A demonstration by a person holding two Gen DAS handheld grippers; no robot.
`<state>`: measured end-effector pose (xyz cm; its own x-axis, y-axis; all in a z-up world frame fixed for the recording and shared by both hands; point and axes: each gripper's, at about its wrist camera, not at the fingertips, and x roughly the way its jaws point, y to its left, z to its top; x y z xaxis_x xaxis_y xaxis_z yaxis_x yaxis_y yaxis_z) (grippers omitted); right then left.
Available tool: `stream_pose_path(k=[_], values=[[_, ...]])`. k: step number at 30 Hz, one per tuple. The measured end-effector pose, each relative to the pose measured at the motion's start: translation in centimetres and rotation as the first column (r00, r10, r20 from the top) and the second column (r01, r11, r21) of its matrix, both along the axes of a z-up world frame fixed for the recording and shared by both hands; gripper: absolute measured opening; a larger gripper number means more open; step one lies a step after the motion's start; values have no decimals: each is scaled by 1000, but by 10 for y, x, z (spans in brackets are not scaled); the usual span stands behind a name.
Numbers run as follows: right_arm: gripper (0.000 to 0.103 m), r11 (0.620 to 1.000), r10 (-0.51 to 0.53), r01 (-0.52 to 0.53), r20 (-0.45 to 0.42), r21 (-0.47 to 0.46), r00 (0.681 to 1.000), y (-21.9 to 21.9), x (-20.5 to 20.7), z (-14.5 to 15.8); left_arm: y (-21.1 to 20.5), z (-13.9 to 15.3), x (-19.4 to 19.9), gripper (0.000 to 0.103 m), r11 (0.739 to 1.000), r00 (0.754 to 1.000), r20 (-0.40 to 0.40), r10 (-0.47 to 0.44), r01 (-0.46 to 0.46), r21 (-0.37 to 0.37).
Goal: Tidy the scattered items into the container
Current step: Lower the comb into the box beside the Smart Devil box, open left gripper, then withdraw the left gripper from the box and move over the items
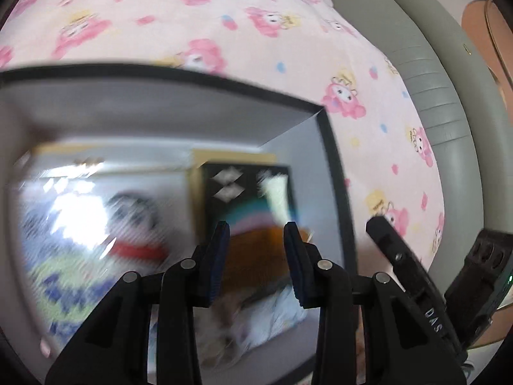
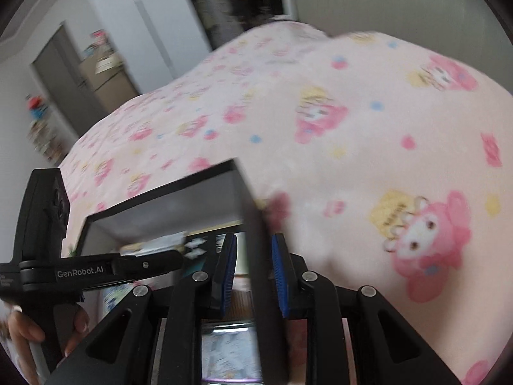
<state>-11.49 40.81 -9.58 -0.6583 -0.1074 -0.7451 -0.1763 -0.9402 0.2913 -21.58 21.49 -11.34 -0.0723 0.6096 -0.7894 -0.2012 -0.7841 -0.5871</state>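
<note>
A grey container with a black rim (image 1: pixel 192 75) stands on the pink bedsheet. Inside it lie a shiny cartoon snack bag (image 1: pixel 96 224), a black packet (image 1: pixel 243 192), an orange item (image 1: pixel 256 250) and a white pack (image 1: pixel 272 314), all blurred. My left gripper (image 1: pixel 256 234) hovers over the inside, open, with nothing between its pads. My right gripper (image 2: pixel 253 250) straddles the container's side wall (image 2: pixel 253 211) and is shut on it. In the left wrist view the right gripper (image 1: pixel 384 240) shows at the box's right edge. In the right wrist view the left gripper (image 2: pixel 173 258) reaches over the box.
The pink cartoon-print bedsheet (image 2: pixel 352 128) spreads around the box. A grey padded bed frame (image 1: pixel 433 96) curves along the right. A hand (image 2: pixel 22 324) grips the left tool's handle. A doorway (image 2: pixel 64 80) and white walls lie beyond the bed.
</note>
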Motion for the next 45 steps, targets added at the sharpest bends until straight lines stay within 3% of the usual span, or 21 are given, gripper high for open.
stream_pose_path(k=[5, 9, 11, 14, 18, 22, 25, 27, 34, 37, 40, 45], values=[[19, 986, 160, -156, 73, -58, 984, -35, -12, -14, -22, -15, 6, 34, 997, 996, 56, 75, -76, 17], [19, 988, 150, -152, 144, 4, 978, -45, -17, -29, -3, -32, 5, 34, 996, 991, 118, 66, -72, 46], [19, 991, 132, -137, 171, 15, 976, -44, -17, -35, 7, -30, 3, 35, 998, 994, 93, 53, -56, 39], [19, 994, 105, -110, 172, 22, 979, -38, -17, -36, 9, -25, 1, 35, 991, 994, 101, 34, -47, 125], [19, 997, 66, -72, 152, 30, 986, -35, -9, -32, 1, -5, 14, 35, 996, 999, 2, 40, -40, 76], [20, 995, 80, -86, 106, 55, 991, -47, 3, -14, -5, 18, 34, 35, 996, 996, -87, 18, -11, 83], [20, 994, 106, -108, 60, 24, 992, -60, 17, 3, -32, 40, 60, 46, 998, 985, -171, 4, 7, 60], [21, 992, 126, -126, 42, -15, 991, -69, 28, 14, -43, 55, 76, 47, 998, 979, -205, -6, 18, 55], [26, 985, 168, -166, -31, 46, 985, -113, 80, 59, -81, 96, 130, 48, 999, 954, -300, -24, 37, 38], [40, 984, 165, -161, -59, 79, 984, -132, 101, 70, -103, 108, 150, 48, 999, 948, -319, -7, 23, 45], [48, 985, 171, -167, -76, 51, 982, -150, 122, 68, -127, 113, 172, 49, 1000, 939, -344, 8, 2, 29], [48, 962, 272, -270, -33, 48, 962, -195, 137, 51, -165, 103, 204, 49, 996, 931, -364, 29, -56, -64]])
